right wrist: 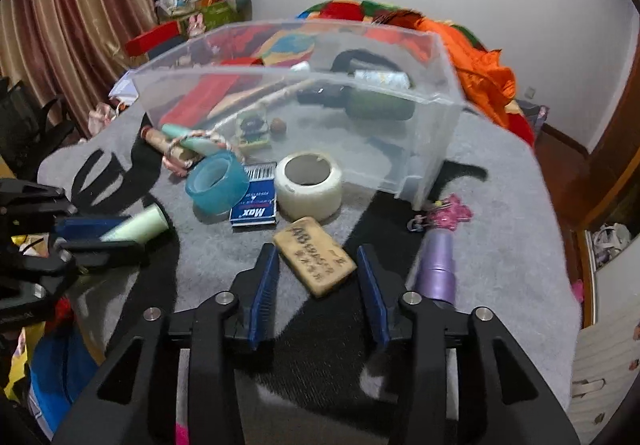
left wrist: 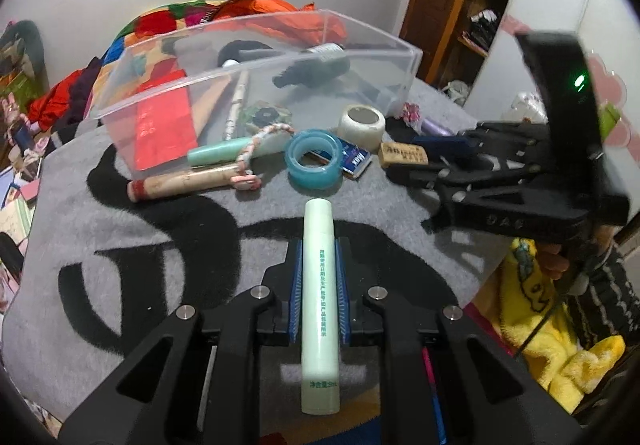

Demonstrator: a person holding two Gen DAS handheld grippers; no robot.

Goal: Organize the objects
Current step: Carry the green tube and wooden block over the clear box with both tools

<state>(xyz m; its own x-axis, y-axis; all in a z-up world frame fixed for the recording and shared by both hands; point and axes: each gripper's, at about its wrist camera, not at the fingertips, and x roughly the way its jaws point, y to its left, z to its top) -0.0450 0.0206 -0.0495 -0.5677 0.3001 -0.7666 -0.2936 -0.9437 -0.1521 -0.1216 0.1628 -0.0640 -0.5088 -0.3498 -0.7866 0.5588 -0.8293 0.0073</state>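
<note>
My left gripper (left wrist: pixel 318 245) is shut on a pale green tube (left wrist: pixel 319 285) and holds it above the grey rug, pointing toward the clear plastic bin (left wrist: pixel 256 57). The tube also shows in the right wrist view (right wrist: pixel 136 229). My right gripper (right wrist: pixel 318 257) is open with its fingers on either side of a tan eraser (right wrist: pixel 316 255) lying on the rug. The right gripper shows in the left wrist view (left wrist: pixel 420 161) by the eraser (left wrist: pixel 402 154). The bin (right wrist: pixel 432 117) holds a red packet, a dark bottle and other items.
In front of the bin lie a blue tape roll (right wrist: pixel 218 183), a white tape roll (right wrist: pixel 308 185), a blue Max staple box (right wrist: pixel 256 205), a purple bottle (right wrist: pixel 436 265), a pink trinket (right wrist: pixel 448 213), a wooden stick (left wrist: pixel 184 181) and a mint tube (left wrist: pixel 220 153).
</note>
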